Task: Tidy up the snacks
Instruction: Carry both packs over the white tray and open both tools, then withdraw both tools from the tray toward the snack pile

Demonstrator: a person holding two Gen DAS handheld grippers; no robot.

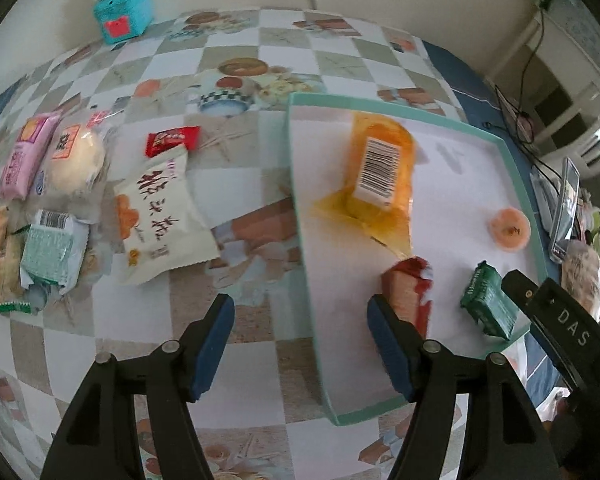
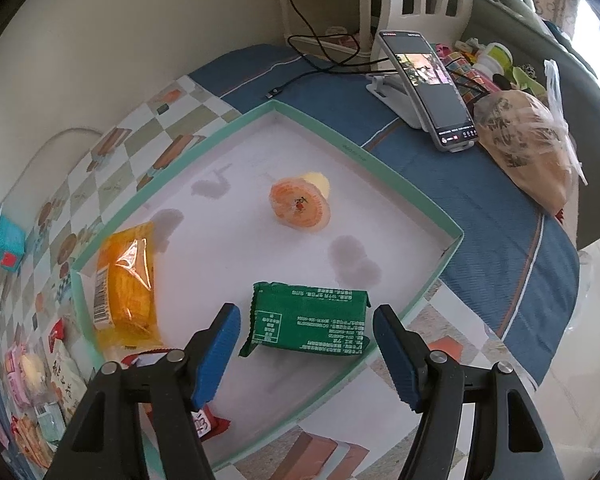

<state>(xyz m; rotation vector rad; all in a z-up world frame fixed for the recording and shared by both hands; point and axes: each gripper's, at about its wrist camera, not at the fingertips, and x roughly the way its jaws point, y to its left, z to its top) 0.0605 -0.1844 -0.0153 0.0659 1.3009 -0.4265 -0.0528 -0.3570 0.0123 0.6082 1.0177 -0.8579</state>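
**Snacks going into the tray**

The snacks are being moved into the green-edged tray (image 1: 296, 152) on the worktop (image 1: 260, 184). Four are inside it: an orange pack (image 1: 380, 168), a round orange jelly cup (image 2: 300, 205), a green pack (image 2: 308, 322) and a red snack (image 1: 410, 292).

The left tool (image 1: 300, 340) is let go, its jaws apart with nothing in them. The red snack lies just past its right finger, so it looks freshly dropped. The right tool (image 2: 306, 354) is also let go, above the green pack and not squeezing it.

More snacks wait on the worktop, well apart from the tray: a white pack (image 1: 160, 216), a small red pack (image 1: 172, 141), a pink pack (image 1: 24, 160) and others.

I think the next move is for the left tool to go over to that pile, come down around one pack, and close on it.
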